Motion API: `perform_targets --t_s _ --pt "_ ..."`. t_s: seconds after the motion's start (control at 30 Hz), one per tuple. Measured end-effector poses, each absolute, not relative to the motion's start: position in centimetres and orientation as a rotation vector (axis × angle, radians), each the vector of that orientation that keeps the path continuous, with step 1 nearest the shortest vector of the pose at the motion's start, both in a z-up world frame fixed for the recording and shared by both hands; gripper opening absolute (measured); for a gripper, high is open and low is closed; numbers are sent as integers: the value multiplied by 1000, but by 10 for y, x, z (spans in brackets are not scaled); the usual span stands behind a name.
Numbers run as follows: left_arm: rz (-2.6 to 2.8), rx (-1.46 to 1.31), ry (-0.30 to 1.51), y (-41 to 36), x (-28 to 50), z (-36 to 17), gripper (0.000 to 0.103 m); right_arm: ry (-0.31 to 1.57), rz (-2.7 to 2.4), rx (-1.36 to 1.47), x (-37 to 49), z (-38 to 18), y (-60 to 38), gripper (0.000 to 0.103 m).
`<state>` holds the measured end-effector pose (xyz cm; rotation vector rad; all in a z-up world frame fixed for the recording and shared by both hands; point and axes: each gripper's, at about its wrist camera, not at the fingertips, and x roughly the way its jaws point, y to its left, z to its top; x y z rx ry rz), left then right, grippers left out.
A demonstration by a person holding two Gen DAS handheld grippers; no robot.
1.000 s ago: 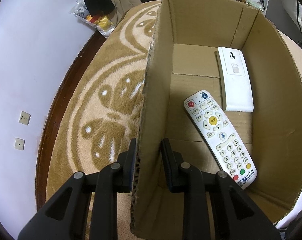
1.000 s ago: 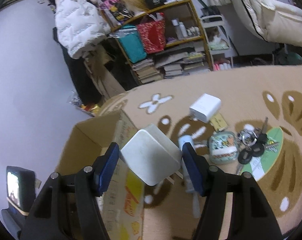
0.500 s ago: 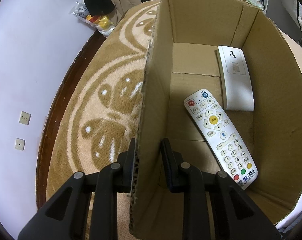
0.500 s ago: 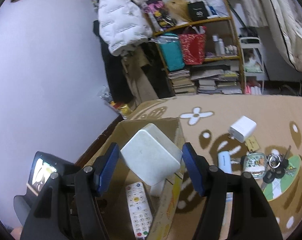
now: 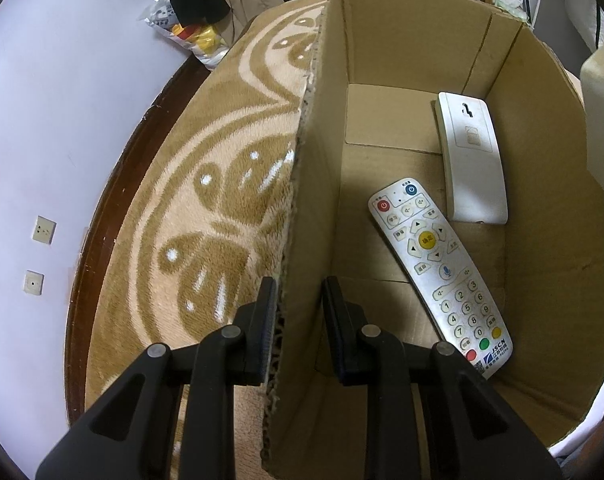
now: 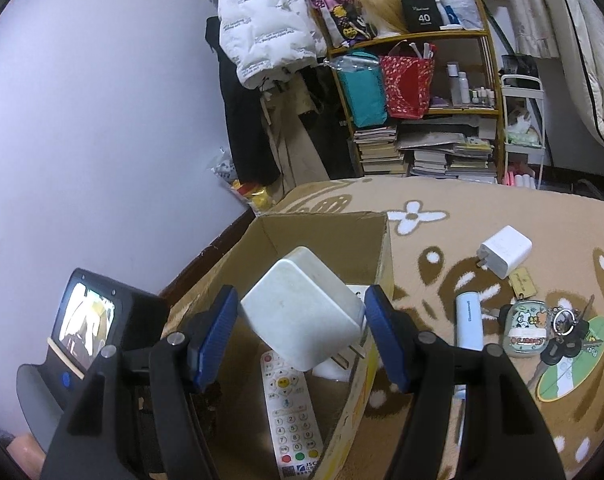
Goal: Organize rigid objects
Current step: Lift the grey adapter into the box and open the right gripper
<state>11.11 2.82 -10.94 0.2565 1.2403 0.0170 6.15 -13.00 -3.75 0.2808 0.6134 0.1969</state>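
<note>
My left gripper point(image 5: 298, 312) is shut on the left wall of an open cardboard box point(image 5: 317, 184), one finger on each side of the wall. Inside the box lie a white remote with buttons point(image 5: 437, 272) and a plain white remote point(image 5: 471, 160). My right gripper point(image 6: 302, 320) is shut on a white plug-in charger point(image 6: 302, 312) and holds it above the box point(image 6: 325, 224), over the buttoned remote point(image 6: 290, 412). The charger's edge shows at the right of the left wrist view point(image 5: 597, 80).
On the patterned rug point(image 6: 501, 208) right of the box lie a second white charger point(image 6: 505, 252), a white power bank point(image 6: 469, 322), a small cartoon case point(image 6: 525, 328), keys point(image 6: 565, 332) and a green card point(image 6: 569, 364). A shelf of books point(image 6: 421, 152) stands behind. A wall point(image 5: 54, 128) runs along the left.
My right gripper has carried the white charger leftward from over the rug to above the open box. My left gripper has kept its hold on the box wall.
</note>
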Motion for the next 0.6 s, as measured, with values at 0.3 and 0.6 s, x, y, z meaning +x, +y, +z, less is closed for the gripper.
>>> perform_targets --t_s 0.3,0.6 --pt "16 254 1241 29 112 -110 23 632 193 265 64 -43 -128 69" --pt "16 256 1242 29 112 -110 23 654 178 272 67 -46 -128 69"
